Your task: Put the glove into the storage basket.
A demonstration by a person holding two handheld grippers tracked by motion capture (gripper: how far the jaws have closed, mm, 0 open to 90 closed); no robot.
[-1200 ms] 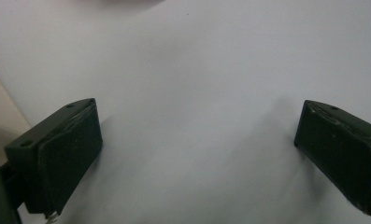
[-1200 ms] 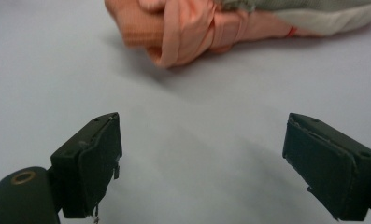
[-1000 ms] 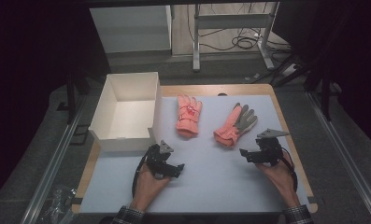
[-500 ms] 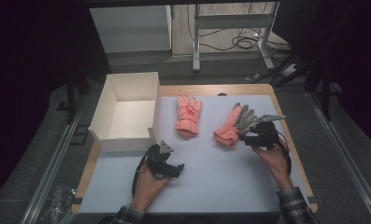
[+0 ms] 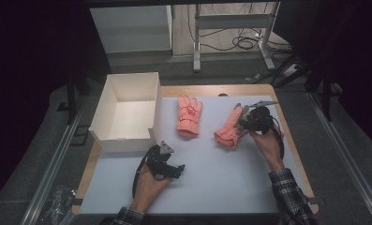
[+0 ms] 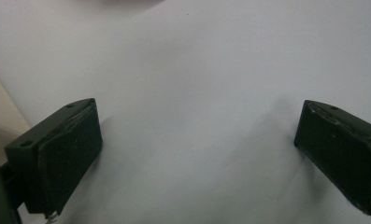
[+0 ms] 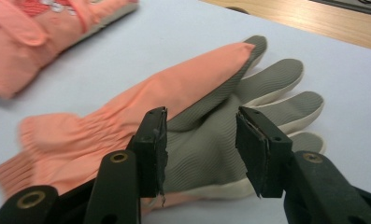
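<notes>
Lit from overhead; surface [image 5: 221, 187] bright, surroundings near black. Soft shadows beneath left tool [image 6: 197, 154]. Glove [image 7: 47, 42] far beyond right tool [image 7: 202, 149] out of focus.

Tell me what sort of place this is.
Probably a lab or workshop bench set up for recording, not a home: a table under a pale mat, dark curtains around it, loose cables on the floor behind, and metal frame legs beyond the white box.

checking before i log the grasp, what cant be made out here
- Whether the right gripper touches the grey-palmed glove: right gripper view, gap hard to judge; high view, hand covers it.
- Second glove: right gripper view, cut off by the top edge, blurred.
- White box near inside wall: high view, hidden by its rim.
</notes>
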